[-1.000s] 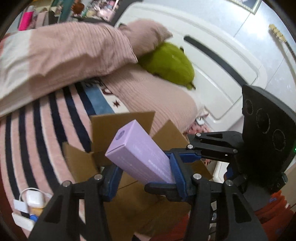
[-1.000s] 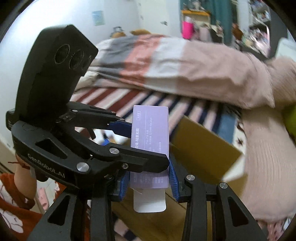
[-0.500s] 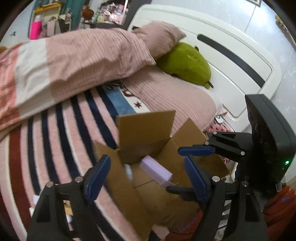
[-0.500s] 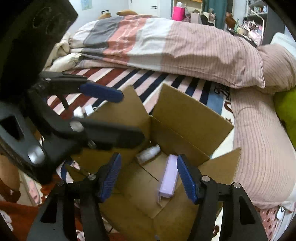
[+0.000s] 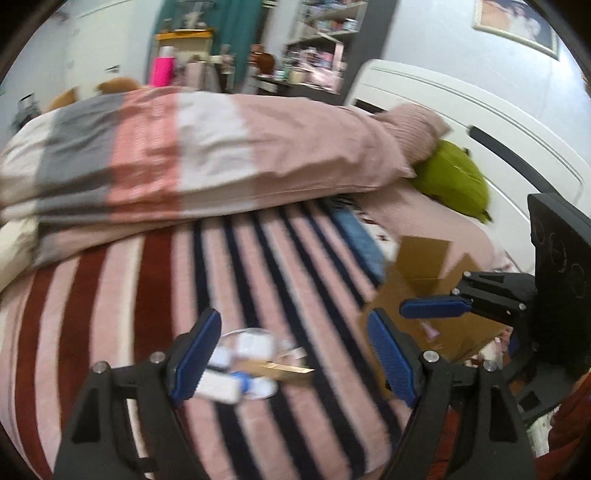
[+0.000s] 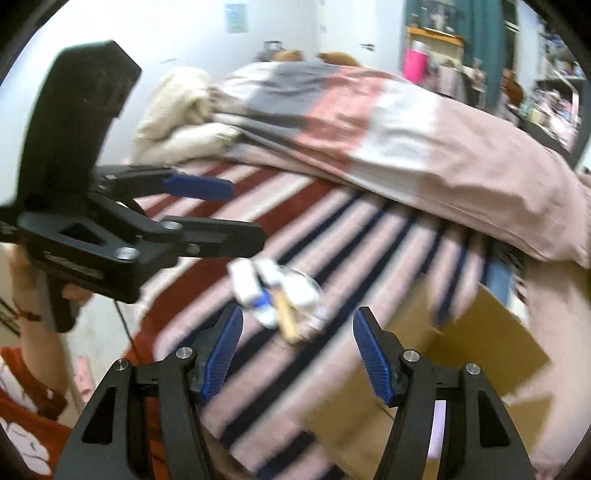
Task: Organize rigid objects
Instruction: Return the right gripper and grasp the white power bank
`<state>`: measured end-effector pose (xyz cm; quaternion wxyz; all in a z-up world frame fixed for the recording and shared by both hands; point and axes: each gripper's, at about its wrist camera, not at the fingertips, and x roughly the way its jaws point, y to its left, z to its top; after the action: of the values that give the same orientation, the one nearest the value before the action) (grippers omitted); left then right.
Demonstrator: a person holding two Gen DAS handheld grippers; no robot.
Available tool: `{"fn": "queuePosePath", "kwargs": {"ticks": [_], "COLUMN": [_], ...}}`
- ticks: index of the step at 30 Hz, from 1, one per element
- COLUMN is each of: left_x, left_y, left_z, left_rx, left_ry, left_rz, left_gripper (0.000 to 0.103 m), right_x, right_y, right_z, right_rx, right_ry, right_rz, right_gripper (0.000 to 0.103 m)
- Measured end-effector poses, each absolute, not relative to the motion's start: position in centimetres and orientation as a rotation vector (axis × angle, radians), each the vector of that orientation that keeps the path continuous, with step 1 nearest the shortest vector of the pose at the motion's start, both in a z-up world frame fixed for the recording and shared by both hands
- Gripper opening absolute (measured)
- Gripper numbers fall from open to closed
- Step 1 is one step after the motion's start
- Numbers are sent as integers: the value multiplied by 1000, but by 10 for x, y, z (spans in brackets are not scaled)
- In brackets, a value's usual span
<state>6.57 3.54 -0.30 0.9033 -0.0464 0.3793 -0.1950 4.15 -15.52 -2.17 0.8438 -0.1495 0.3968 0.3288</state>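
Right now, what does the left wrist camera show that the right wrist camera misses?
Only the left wrist view shows the green plush, white headboard and framed picture. Only the right wrist view shows the cream bedding and a hand gripping the left tongs. Both show the striped bedspread, the small pile of items and the cardboard box.
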Motion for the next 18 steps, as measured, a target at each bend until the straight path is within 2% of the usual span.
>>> {"fn": "queuePosePath", "kwargs": {"ticks": [4,11,18], "left_x": [57,47,40], "left_y": [78,132,163], "left_z": [-31,-80,-113], "left_rx": [-130,-206,-277], "left_ry": [798,840,883], "left_rz": [-343,-258,-212], "left_gripper": [79,79,79], "right_x": [47,76,97], "right_y": [-107,-50,-18], "right_z": [-50,-141,-190], "right_rx": [-303,-326,-492], "right_ry": [867,984,945], "right_rz": [802,856,823], "right_gripper": [59,59,59]}}
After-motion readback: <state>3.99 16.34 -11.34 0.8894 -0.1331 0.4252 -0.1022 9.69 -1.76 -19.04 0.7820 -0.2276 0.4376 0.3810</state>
